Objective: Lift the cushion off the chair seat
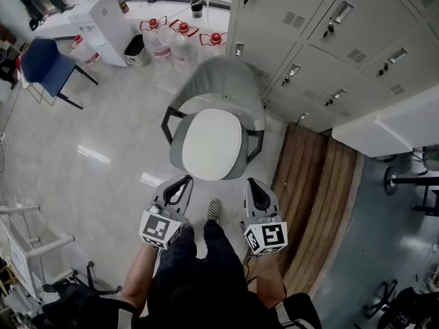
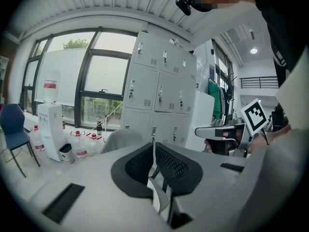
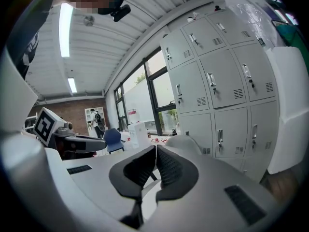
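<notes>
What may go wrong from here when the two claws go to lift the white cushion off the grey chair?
Both the left claw and right claw are shut, short of the cushion; unless opened, they would probably only push it. The armrests flank the cushion closely, so a claw may strike one. A front-edge grip may let the cushion sag.

We log bright, even daylight entering through the tall black-framed glass windows (image 2: 108, 74), which wash out white. A long white ceiling tube lamp (image 3: 65, 23) flares in the right gripper view. The glossy pale grey floor (image 1: 92, 155) carries glare streaks. Both gripper views bow strongly, with black vignetted corners; nearest foreground is soft.
</notes>
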Action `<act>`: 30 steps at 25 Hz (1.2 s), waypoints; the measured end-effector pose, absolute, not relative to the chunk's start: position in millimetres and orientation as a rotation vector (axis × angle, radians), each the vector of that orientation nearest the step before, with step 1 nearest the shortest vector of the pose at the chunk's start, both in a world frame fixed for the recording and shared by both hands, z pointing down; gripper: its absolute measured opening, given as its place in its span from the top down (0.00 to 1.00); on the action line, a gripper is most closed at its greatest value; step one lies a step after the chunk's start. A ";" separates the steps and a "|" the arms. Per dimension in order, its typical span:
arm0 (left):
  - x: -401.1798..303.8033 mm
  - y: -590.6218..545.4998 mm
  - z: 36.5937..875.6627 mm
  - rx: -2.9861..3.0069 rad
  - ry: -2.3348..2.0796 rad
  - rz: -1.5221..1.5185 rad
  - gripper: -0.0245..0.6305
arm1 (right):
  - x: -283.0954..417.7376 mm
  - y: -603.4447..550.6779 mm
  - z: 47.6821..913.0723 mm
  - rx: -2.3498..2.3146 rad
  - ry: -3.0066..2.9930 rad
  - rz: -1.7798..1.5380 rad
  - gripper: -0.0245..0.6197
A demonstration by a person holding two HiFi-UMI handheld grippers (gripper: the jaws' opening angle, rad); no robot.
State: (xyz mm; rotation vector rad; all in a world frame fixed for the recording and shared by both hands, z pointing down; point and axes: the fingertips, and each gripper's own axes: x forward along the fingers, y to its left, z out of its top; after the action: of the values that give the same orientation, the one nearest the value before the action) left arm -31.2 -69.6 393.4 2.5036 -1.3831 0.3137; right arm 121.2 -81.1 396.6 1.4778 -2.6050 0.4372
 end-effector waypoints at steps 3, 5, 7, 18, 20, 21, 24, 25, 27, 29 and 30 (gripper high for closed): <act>-31.0 -70.9 411.0 2.500 -1.374 0.271 0.92 | 120.6 -77.2 418.3 1.499 -2.576 0.498 0.92; -33.9 -74.3 427.8 2.505 -1.339 0.318 0.92 | 117.4 -78.7 432.9 1.506 -2.566 0.507 0.92; -37.6 -76.5 447.4 2.509 -1.297 0.376 0.92 | 113.1 -79.7 448.3 1.506 -2.556 0.498 0.92; -49.0 -86.8 552.8 2.564 -1.139 0.414 0.92 | 94.0 -64.5 559.0 1.580 -2.402 0.577 0.92; -47.9 -86.6 573.1 2.570 -1.116 0.423 0.92 | 92.8 -62.2 580.1 1.589 -2.382 0.600 0.92; -47.1 -86.2 584.0 2.565 -1.103 0.433 0.92 | 92.4 -62.0 590.8 1.591 -2.372 0.608 0.92; -43.3 -83.6 615.8 2.557 -1.065 0.477 0.92 | 91.3 -62.3 622.4 1.589 -2.349 0.632 0.92; -41.6 -83.0 624.9 2.566 -1.060 0.475 0.92 | 90.8 -61.8 632.5 1.586 -2.344 0.640 0.92; -39.4 -82.1 642.8 2.579 -1.057 0.458 0.92 | 89.0 -60.8 651.8 1.575 -2.341 0.647 0.92; -38.7 -80.1 661.7 2.572 -1.050 0.455 0.92 | 87.4 -59.9 670.5 1.563 -2.345 0.656 0.92; -38.5 -78.1 671.7 2.559 -1.042 0.467 0.92 | 87.3 -59.3 679.9 1.558 -2.345 0.663 0.92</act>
State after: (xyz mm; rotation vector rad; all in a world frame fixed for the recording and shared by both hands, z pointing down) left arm -38.5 -78.1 671.7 2.5589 -1.0421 0.4670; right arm 87.3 -59.3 679.9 1.5579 -2.3454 0.6627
